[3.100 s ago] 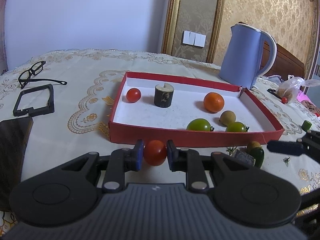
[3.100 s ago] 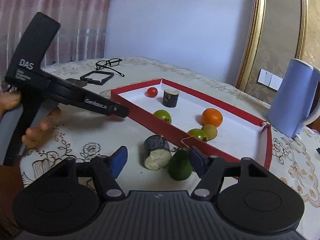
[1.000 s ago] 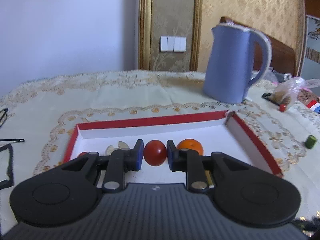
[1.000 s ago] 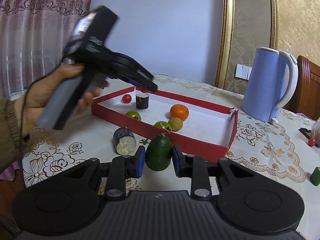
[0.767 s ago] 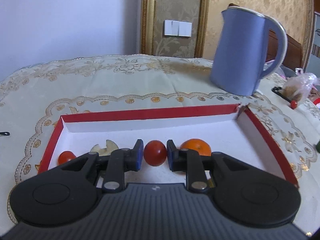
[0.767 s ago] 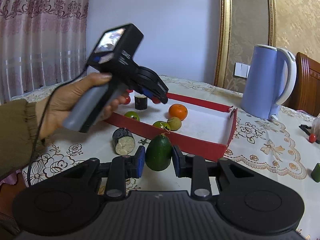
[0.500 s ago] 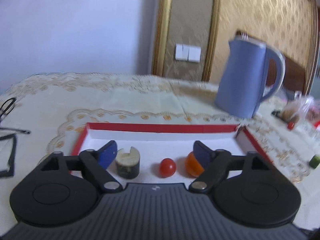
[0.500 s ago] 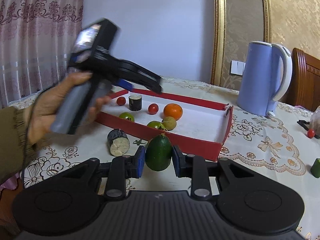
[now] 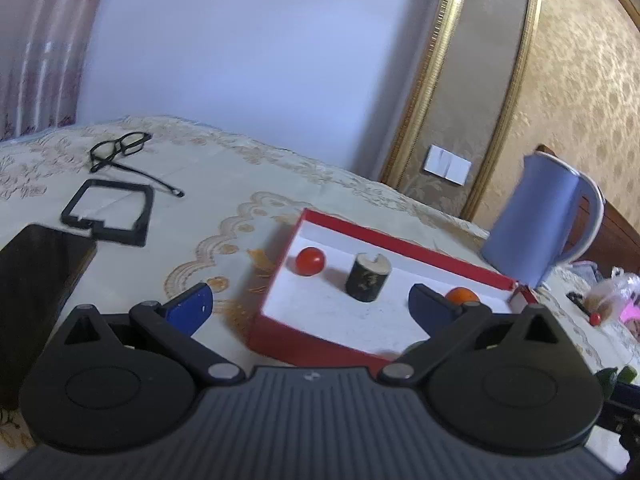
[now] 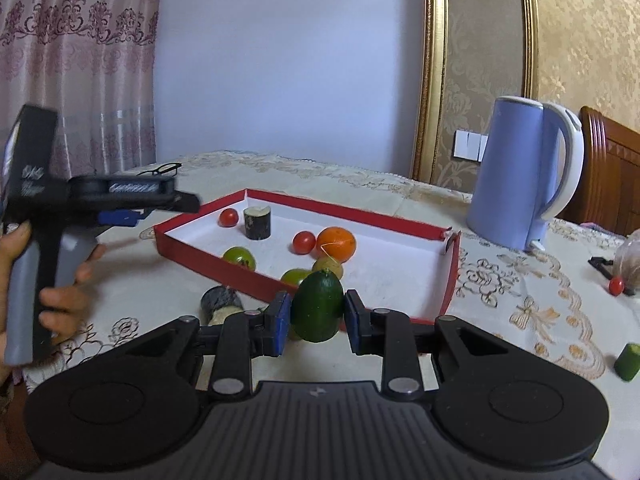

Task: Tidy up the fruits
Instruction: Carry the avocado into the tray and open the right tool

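A red tray (image 10: pixel 224 265) with a white floor holds two red tomatoes (image 10: pixel 304 242), an orange (image 10: pixel 336 244), a dark cylinder piece (image 10: pixel 257 223), two green tomatoes (image 10: pixel 239 258) and a brownish fruit (image 10: pixel 328 267). My right gripper (image 10: pixel 316 318) is shut on a green avocado (image 10: pixel 318 308), held just in front of the tray's near wall. My left gripper (image 9: pixel 308 306) hovers off the tray's left corner (image 9: pixel 276 320); its jaws are opening wide with nothing between them. The right wrist view shows this left gripper (image 10: pixel 132 208) in a person's hand.
A blue kettle (image 10: pixel 520 176) stands behind the tray on the right. Glasses (image 9: pixel 120 150), a black frame (image 9: pixel 110 216) and a dark slab (image 9: pixel 36 280) lie left. A cut dark piece (image 10: pixel 220 300) lies before the tray; a green chunk (image 10: pixel 628 360) and small tomato (image 10: pixel 616 285) sit far right.
My left gripper let go of the red tomato inside the tray, opened wide and pulled back left, out past the tray's corner. My right gripper kept still, holding the avocado.
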Tool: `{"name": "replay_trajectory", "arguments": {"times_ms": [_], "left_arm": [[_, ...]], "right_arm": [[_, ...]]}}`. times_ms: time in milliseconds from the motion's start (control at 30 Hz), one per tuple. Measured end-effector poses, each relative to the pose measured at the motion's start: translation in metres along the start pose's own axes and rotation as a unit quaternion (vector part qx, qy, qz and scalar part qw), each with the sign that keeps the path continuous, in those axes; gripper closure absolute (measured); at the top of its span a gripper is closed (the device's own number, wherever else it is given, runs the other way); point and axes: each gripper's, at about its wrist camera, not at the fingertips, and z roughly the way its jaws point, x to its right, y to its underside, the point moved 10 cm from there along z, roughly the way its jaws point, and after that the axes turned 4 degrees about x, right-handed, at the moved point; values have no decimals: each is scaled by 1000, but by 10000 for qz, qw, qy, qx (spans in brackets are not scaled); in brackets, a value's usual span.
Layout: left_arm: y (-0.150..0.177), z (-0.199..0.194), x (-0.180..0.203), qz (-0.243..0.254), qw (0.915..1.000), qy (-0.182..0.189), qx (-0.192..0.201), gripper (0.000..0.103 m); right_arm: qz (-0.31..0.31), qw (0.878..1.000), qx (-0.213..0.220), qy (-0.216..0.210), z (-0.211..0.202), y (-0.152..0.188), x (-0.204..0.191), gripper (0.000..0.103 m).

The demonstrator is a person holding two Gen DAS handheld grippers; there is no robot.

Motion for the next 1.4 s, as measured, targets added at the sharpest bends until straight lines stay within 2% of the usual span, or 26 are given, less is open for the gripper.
{"name": "replay_trajectory", "arguments": {"times_ms": [100, 433, 867, 1233, 1400], "left_arm": [[1, -1, -1, -105, 9998, 177, -35, 0], [3, -2, 3, 221, 9997, -86, 2, 0], [6, -3, 10, 429, 9991, -51, -17, 0], [6, -3, 13, 546, 9985, -72, 6, 0], [6, -3, 15, 576, 9983, -31, 8, 0]], "right_arm": [[-7, 10000, -27, 47, 7, -3, 5, 75], [0, 9997, -91, 242, 36, -15, 23, 75], [260, 9968, -379, 648, 96, -25, 67, 75], [477, 9945, -570, 742, 142, -32, 77, 73], [686, 9929, -592, 770, 129, -29, 79, 72]]}}
